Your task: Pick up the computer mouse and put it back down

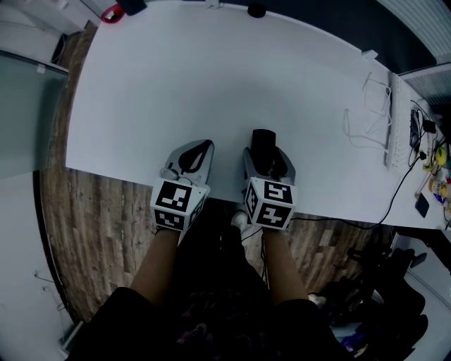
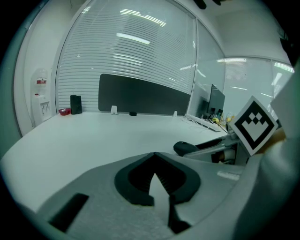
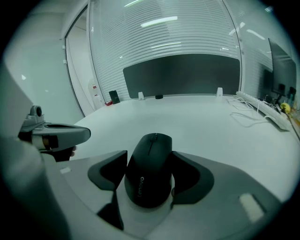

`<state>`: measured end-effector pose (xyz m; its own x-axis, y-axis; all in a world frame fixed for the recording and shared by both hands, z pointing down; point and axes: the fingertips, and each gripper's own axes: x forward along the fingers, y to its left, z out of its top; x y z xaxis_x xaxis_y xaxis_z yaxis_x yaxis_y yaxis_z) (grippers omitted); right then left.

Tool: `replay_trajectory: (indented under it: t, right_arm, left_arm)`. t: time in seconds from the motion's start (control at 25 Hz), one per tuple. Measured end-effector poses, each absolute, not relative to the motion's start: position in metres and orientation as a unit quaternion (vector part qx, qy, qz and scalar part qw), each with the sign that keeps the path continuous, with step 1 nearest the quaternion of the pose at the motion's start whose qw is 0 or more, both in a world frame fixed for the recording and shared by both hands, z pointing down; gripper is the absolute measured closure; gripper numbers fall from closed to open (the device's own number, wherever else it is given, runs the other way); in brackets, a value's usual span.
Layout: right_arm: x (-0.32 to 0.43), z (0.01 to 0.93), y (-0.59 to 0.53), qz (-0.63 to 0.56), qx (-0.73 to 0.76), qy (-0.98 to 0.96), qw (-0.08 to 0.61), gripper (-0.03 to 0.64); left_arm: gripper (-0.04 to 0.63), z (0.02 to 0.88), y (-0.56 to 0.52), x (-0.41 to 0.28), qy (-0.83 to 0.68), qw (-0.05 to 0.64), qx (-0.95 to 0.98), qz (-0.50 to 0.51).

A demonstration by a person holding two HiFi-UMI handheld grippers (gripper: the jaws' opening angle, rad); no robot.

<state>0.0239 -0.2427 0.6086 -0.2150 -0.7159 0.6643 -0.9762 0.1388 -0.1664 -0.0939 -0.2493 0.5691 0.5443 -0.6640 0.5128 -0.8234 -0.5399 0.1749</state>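
Note:
The black computer mouse (image 1: 262, 141) (image 3: 150, 168) lies on the white table (image 1: 211, 84) near its front edge. My right gripper (image 1: 265, 154) (image 3: 150, 158) is round it, with both dark pads against the mouse's sides. In the left gripper view the mouse (image 2: 185, 148) shows to the right, in front of the other gripper. My left gripper (image 1: 203, 148) (image 2: 155, 156) rests beside it on the left, its tips together and nothing held.
White cables (image 1: 366, 113) and a long power strip (image 1: 393, 123) lie at the table's right end. A red item (image 1: 110, 13) and a small black object (image 1: 256, 10) sit at the far edge. The table's front edge runs just under both grippers, with wood floor (image 1: 106, 211) below.

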Motion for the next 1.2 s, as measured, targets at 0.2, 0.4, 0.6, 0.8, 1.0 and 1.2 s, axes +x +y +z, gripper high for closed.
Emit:
replay_trajectory:
  t: [0.2,0.4,0.6,0.8,1.0,1.2]
  right_arm:
    - [0.029,0.595,-0.245,0.282,0.589,-0.732,0.194,0.310]
    - [0.036,0.575,-0.243,0.264,0.590,-0.743,0.172,0.310]
    - [0.044,0.550,-0.240,0.248,0.594,-0.752,0.145,0.310]
    - [0.051,0.525,-0.236,0.236,0.599,-0.757,0.115,0.310]
    - [0.058,0.496,-0.232,0.213,0.604,-0.762,0.093,0.310]
    - [0.065,0.460,-0.229,0.183,0.611,-0.767,0.069,0.310]
  left_arm:
    - [0.595,0.563,-0.250,-0.090,-0.437,0.195,0.856,0.194]
    - [0.595,0.551,-0.248,-0.084,-0.440,0.187,0.858,0.188]
    - [0.594,0.531,-0.245,-0.076,-0.442,0.169,0.863,0.177]
    - [0.595,0.509,-0.238,-0.069,-0.444,0.152,0.867,0.168]
    - [0.594,0.489,-0.231,-0.067,-0.449,0.135,0.868,0.162]
    - [0.595,0.467,-0.227,-0.066,-0.456,0.122,0.869,0.147]
